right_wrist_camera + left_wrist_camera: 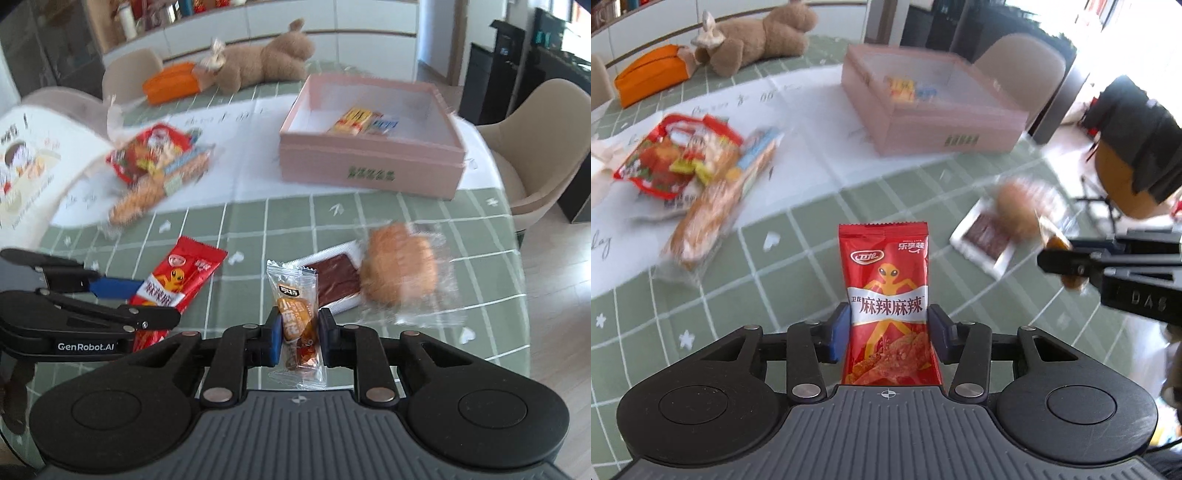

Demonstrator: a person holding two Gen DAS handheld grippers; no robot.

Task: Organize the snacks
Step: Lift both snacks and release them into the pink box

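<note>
My left gripper (pixel 889 325) is shut on a red spicy-snack packet (pixel 886 291), held above the green checked tablecloth; the packet also shows in the right wrist view (pixel 177 280). My right gripper (pixel 298 332) is shut on a small clear-and-orange snack packet (pixel 297 314). The pink box (pixel 373 162) stands at the far right of the table and holds a yellow packet (pixel 352 120) and a blue one. The box also shows in the left wrist view (pixel 923 125).
A wrapped round bun (pixel 399 264) and a white tray of dark snack (pixel 334 278) lie right of my right gripper. A pile of red and bread packets (pixel 159 166) lies at the left. A plush bear (pixel 258 62) and an orange pouch (pixel 171 83) lie at the back. Chairs stand around the table.
</note>
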